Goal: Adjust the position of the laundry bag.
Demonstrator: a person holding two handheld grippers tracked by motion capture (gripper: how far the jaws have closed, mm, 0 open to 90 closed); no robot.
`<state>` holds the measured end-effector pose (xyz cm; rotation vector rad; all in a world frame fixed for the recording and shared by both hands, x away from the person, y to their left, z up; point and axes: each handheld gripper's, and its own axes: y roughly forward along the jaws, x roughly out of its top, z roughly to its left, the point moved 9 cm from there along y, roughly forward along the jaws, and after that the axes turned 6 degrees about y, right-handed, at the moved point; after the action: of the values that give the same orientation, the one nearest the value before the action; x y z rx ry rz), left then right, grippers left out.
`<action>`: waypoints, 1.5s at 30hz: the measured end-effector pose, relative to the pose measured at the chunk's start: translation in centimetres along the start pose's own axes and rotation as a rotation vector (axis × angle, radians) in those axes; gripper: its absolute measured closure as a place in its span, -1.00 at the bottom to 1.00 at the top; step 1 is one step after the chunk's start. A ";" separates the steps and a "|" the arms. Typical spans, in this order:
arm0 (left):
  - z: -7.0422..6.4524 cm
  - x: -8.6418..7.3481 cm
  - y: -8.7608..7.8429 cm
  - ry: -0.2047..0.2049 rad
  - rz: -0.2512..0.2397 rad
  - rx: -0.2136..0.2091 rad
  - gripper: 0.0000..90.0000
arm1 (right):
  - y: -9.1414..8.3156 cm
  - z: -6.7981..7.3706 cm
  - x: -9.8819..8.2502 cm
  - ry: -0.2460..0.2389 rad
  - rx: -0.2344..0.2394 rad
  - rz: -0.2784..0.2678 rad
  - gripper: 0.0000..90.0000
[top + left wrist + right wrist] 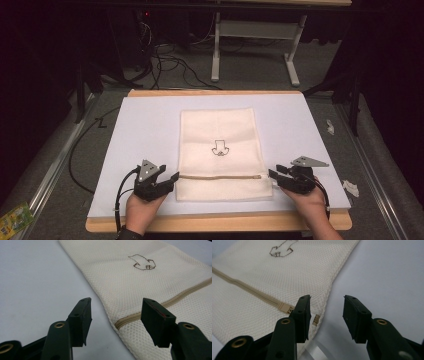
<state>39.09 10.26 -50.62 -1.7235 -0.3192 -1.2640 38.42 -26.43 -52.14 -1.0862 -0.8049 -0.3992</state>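
The left gripper (172,178), black and two-jawed, is seen at 9 o'clock of the cream mesh zip pouch (220,150); its jaws are spread, with the end of the tan zipper (160,307) lying between them, unpinched. The pouch is laid flat at the centre of the pale blue-white board (145,130), a dark outline drawing (219,148) at its middle. At 3 o'clock, the right gripper (272,175) is held with jaws parted beside the zipper pull (287,308), nothing clamped.
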 end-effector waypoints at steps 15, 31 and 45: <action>-0.6 -0.4 0.4 0.022 0.015 -0.008 -0.07 | 1.7 1.1 -1.2 -0.029 0.016 0.086 0.56; -0.6 -0.2 0.1 0.015 0.013 -0.019 -0.06 | 1.7 1.3 -1.4 -0.037 0.019 0.092 0.86; -3.2 0.4 0.6 0.066 0.012 -0.076 0.06 | 0.5 2.4 -0.1 -0.101 0.017 0.033 0.90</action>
<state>37.75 7.30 -50.55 -1.7413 -0.2246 -1.3364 37.83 -24.09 -52.00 -1.1087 -0.8767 -0.3113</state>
